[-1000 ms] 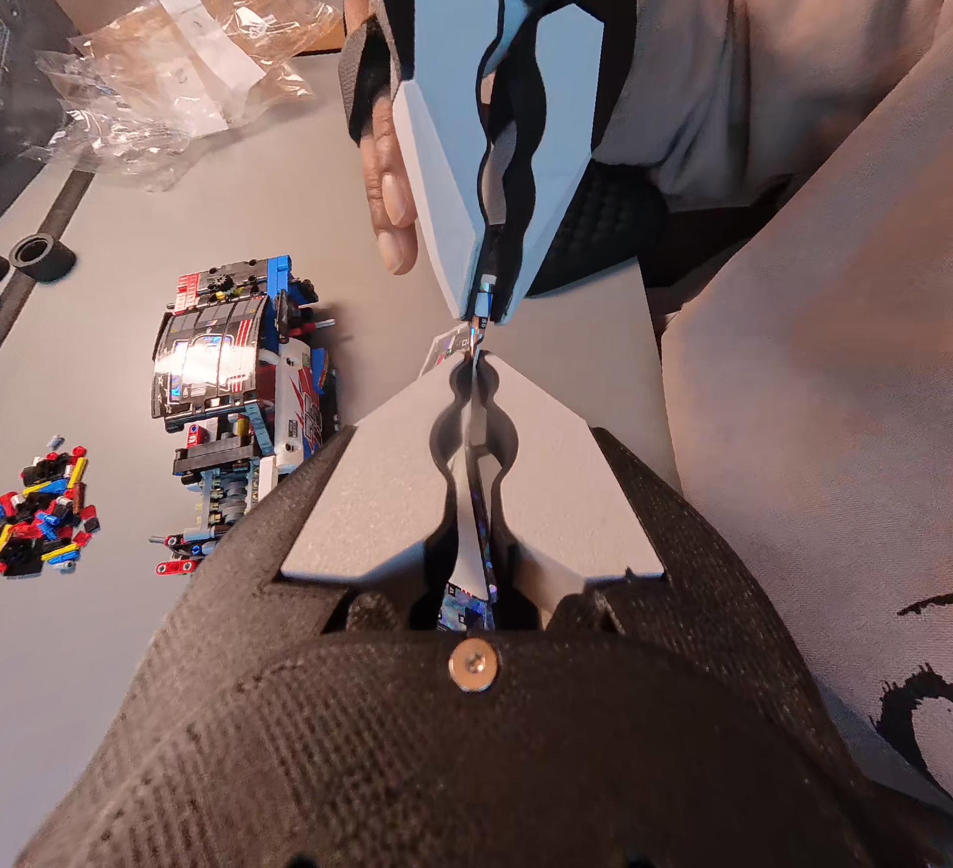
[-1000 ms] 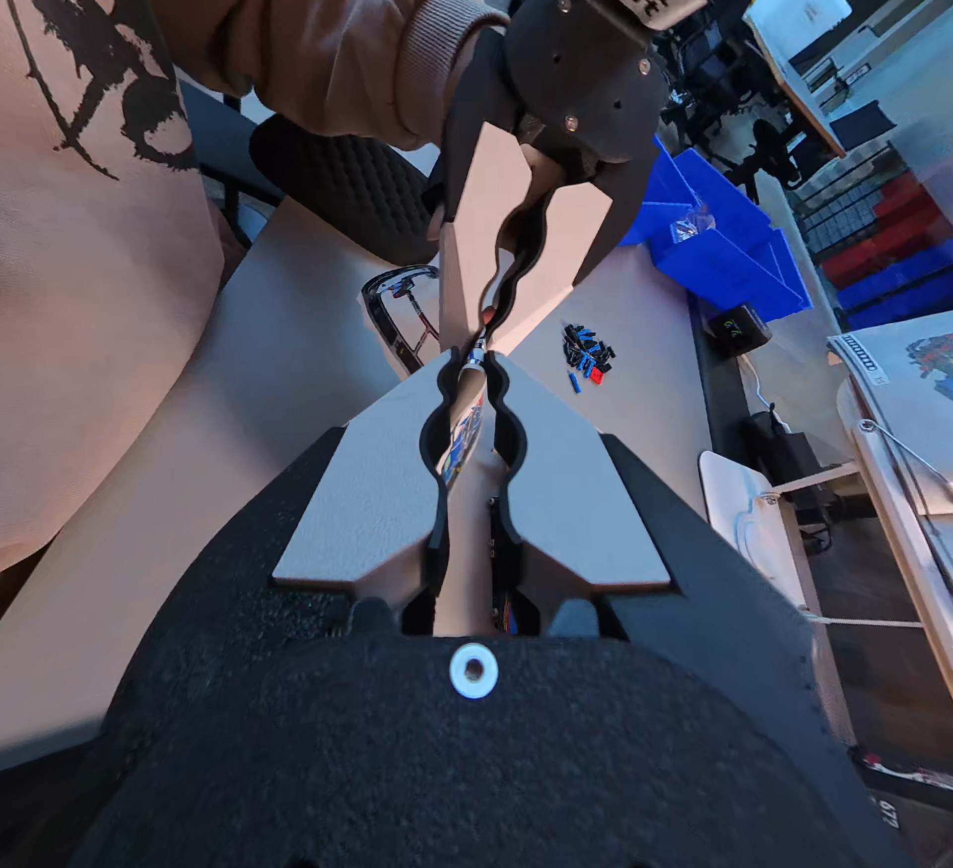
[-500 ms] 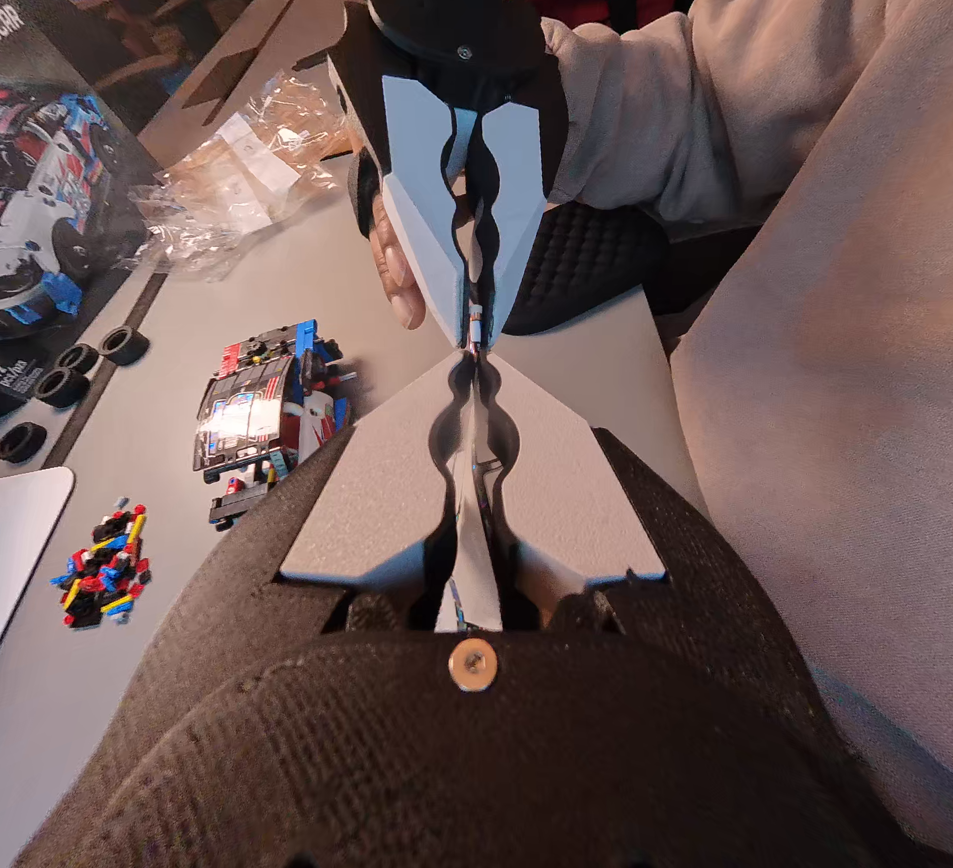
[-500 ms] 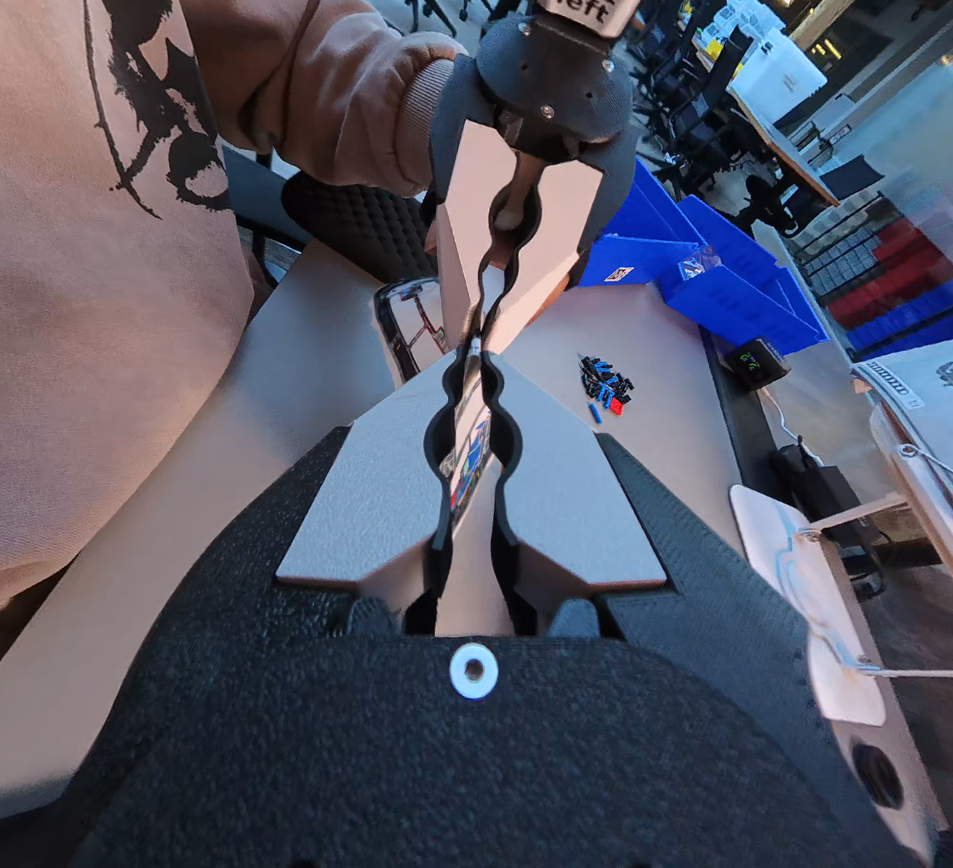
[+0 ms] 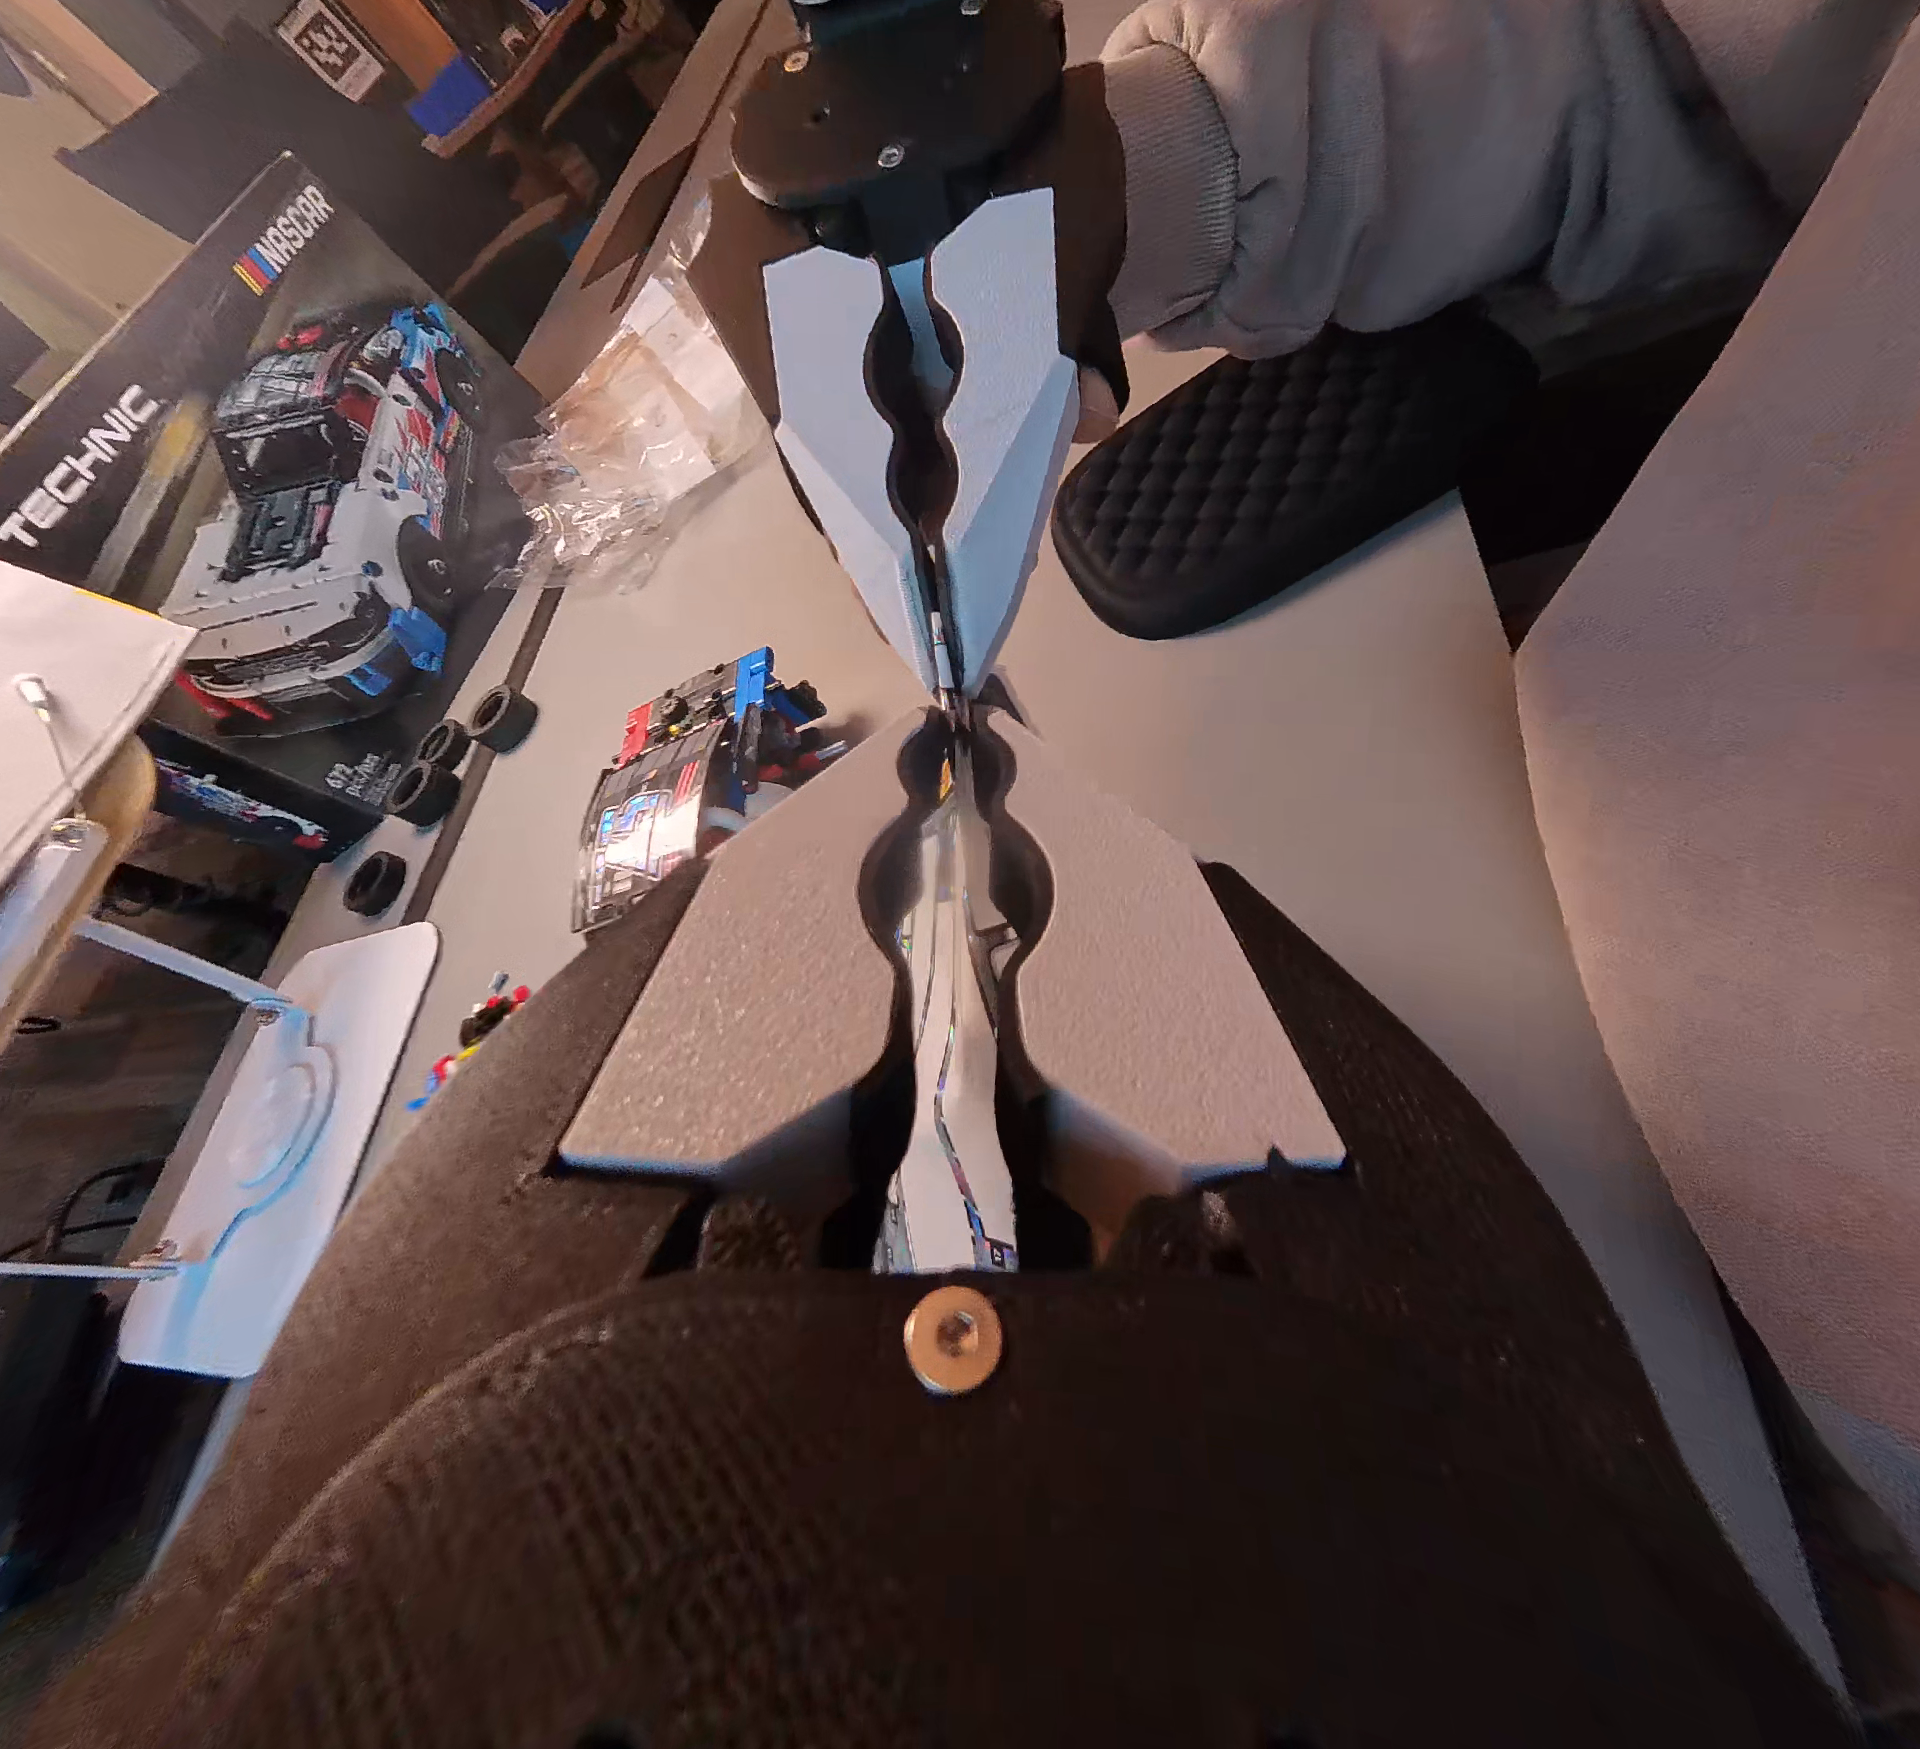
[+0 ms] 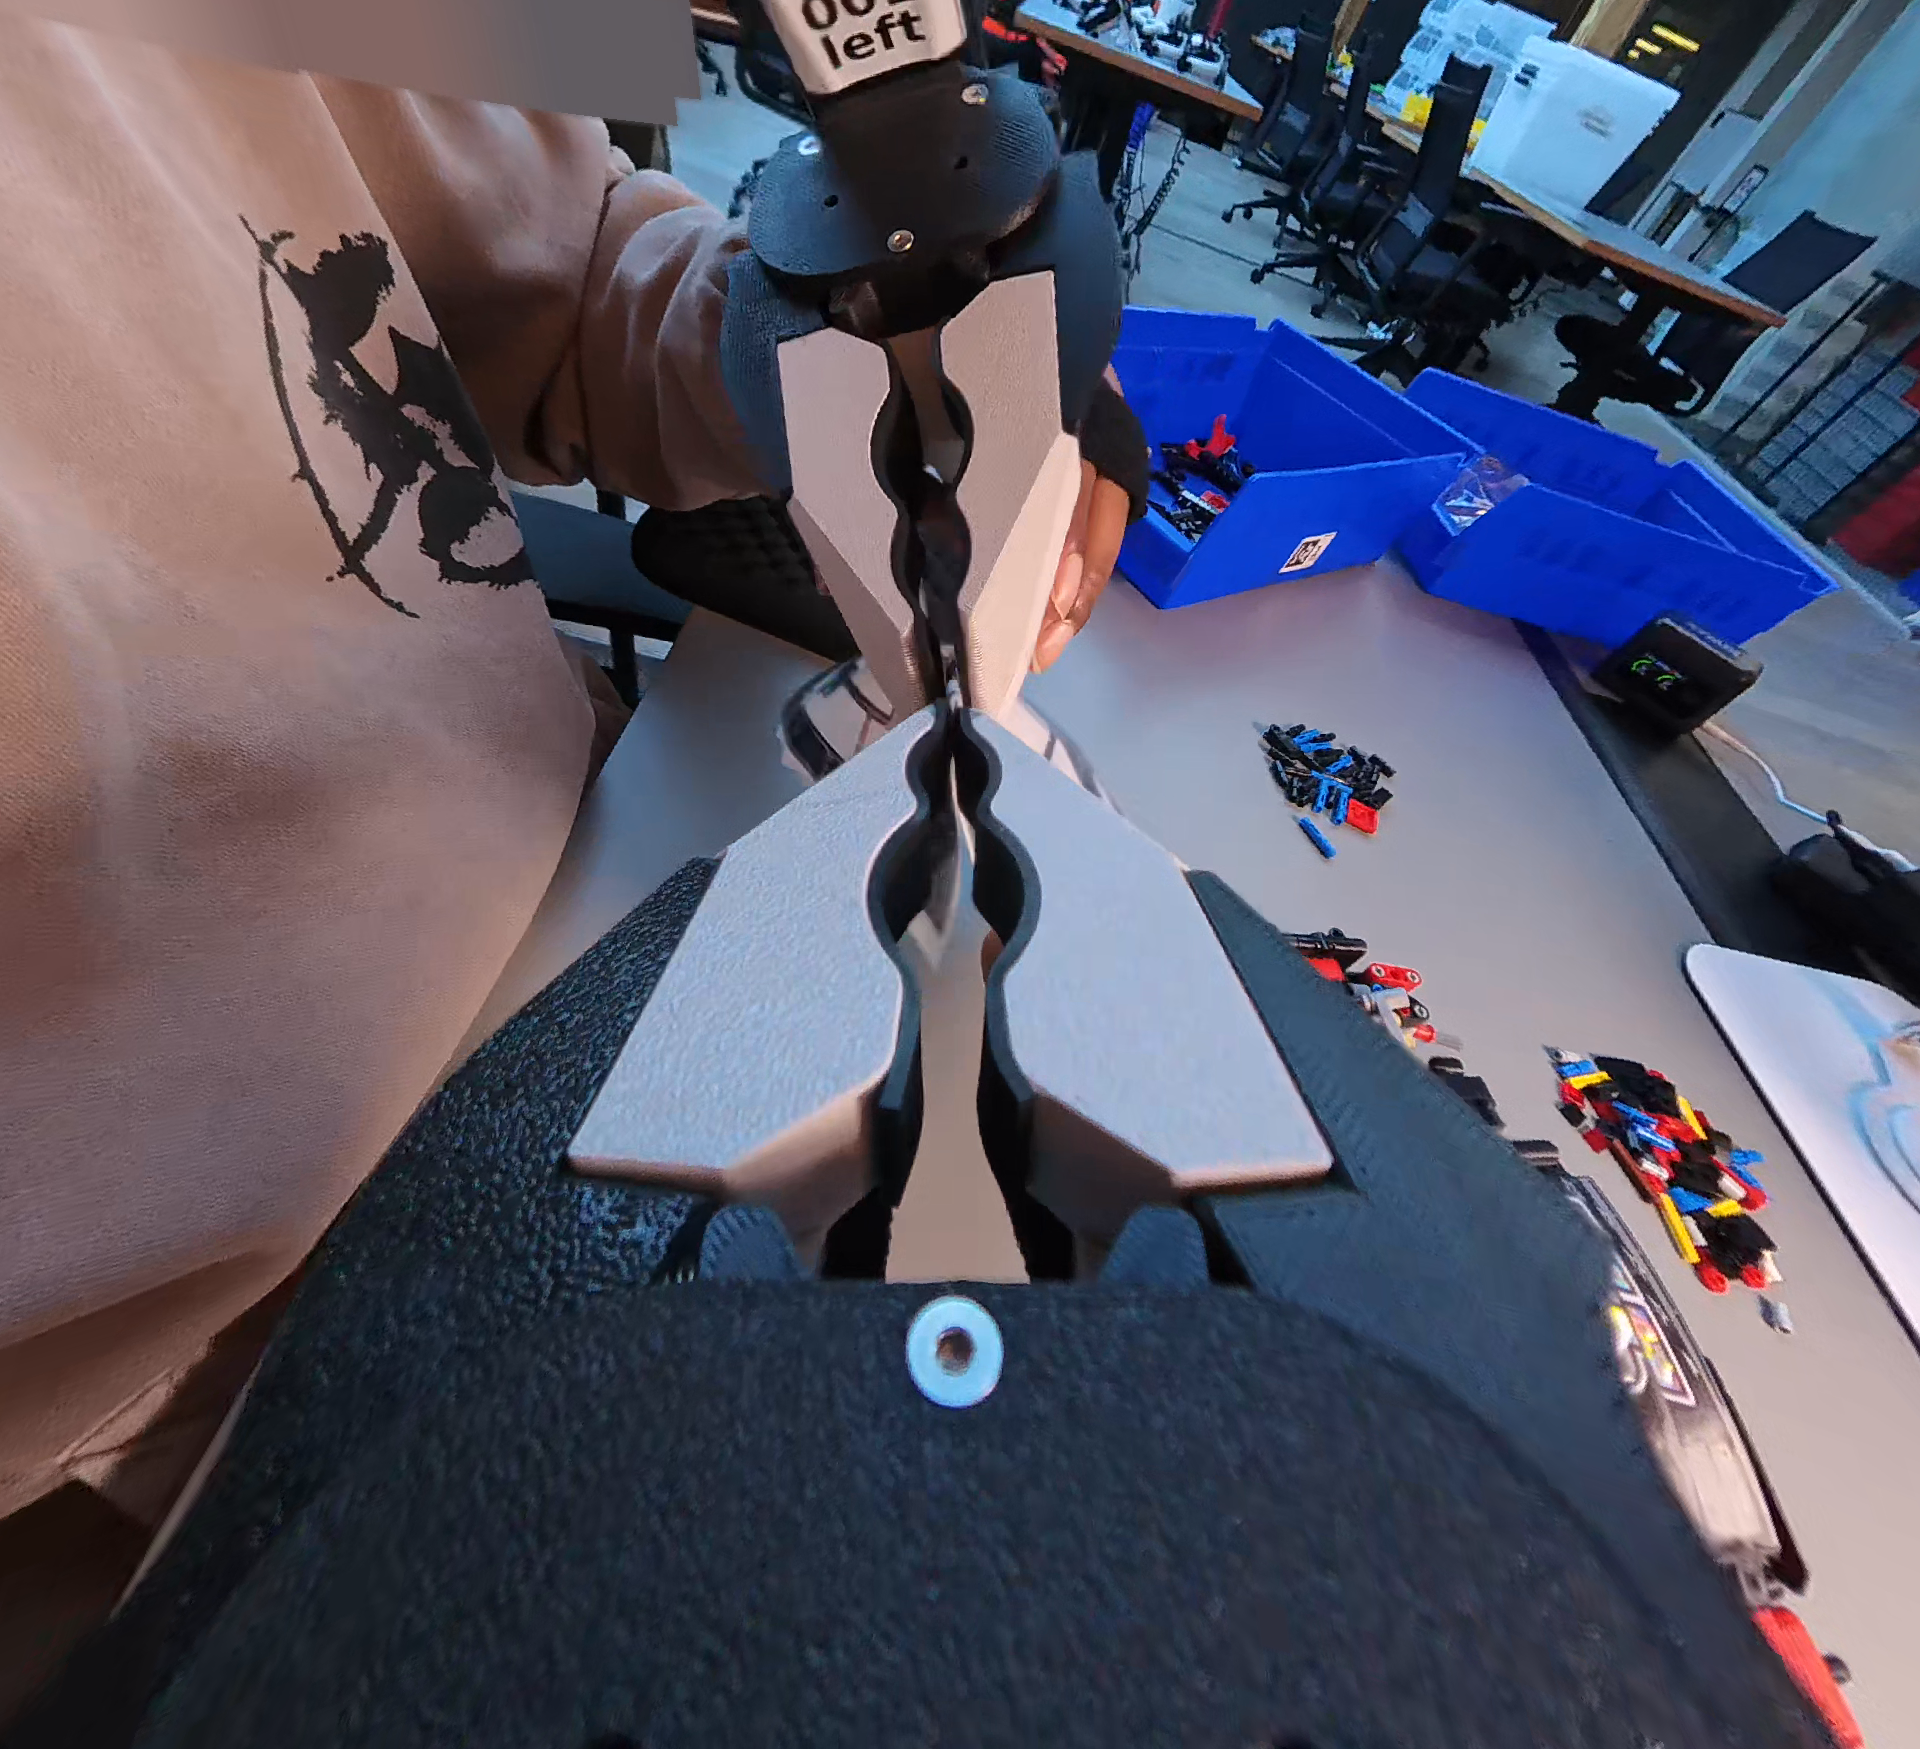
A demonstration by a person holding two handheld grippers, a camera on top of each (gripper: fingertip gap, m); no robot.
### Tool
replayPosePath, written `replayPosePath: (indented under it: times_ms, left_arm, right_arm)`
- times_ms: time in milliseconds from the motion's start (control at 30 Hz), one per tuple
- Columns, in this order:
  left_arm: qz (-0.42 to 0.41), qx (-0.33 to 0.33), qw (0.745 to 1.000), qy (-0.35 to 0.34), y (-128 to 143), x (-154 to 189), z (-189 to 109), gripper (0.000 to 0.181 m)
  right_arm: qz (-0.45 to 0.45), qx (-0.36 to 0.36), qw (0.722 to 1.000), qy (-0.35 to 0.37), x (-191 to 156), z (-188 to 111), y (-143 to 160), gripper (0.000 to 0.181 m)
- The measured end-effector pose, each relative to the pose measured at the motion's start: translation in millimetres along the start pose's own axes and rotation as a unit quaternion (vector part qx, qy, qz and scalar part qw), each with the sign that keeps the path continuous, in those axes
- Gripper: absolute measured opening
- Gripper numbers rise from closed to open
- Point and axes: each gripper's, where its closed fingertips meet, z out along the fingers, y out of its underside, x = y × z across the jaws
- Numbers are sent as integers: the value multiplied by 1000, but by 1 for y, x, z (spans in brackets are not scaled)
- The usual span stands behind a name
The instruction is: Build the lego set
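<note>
While the half-built car [image 5: 686, 790] sits on the table [image 5: 1299, 764] to the left, well apart from the work, the left gripper [image 5: 951, 743] is pinched on a glossy sticker sheet [image 5: 951, 1128], held edge-on above the table. Tip to tip with it, the right gripper [image 5: 948, 686] is pressed together on something thin, probably a sticker being peeled. Pulling too fast could tear or crease it, or let it fold onto itself.

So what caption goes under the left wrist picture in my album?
Two shut grippers, left gripper and right gripper, meet tip to tip on a sticker sheet above the lego car.
</note>
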Motion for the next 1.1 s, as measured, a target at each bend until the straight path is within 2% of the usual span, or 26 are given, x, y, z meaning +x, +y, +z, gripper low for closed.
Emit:
replayPosePath:
  times_ms: [33, 167, 267, 400, 600, 767, 833, 933, 1100]
  left_arm:
    - [-20, 7, 1000, 11, 0, 1, 0, 6]
    - [-122, 48, 988, 78, -4, 6, -5, 9]
    - [-164, 73, 977, 112, -7, 9, -8, 1]
    - [-163, 67, 980, 93, -5, 5, -5, 0]
    - [-140, 33, 987, 70, 0, 5, -1, 0]
    - [-140, 20, 987, 71, 1, 8, 1, 0]
    - [-164, 22, 982, 87, 0, 10, 0, 0]
    - [-227, 40, 965, 124, -3, 13, -1, 0]
    - [-400, 113, 876, 244, -17, 19, -10, 0]
  right_arm:
    - [-9, 5, 1000, 1, -1, 0, 0, 0]
    - [-66, 19, 998, 7, -7, 0, -3, 0]
    - [-93, 28, 995, 13, -8, 0, -6, 0]
    - [-94, 25, 995, 18, -4, -1, -3, 0]
    - [-91, -24, 995, 27, -3, -1, 2, 5]
    - [-88, -46, 995, 25, -4, 0, 6, 0]
    - [-98, -39, 994, 22, -6, 0, 5, 0]
    - [-128, -31, 991, 23, -7, 1, 4, 0]
    - [-168, -2, 986, 21, -15, 1, -8, 0]
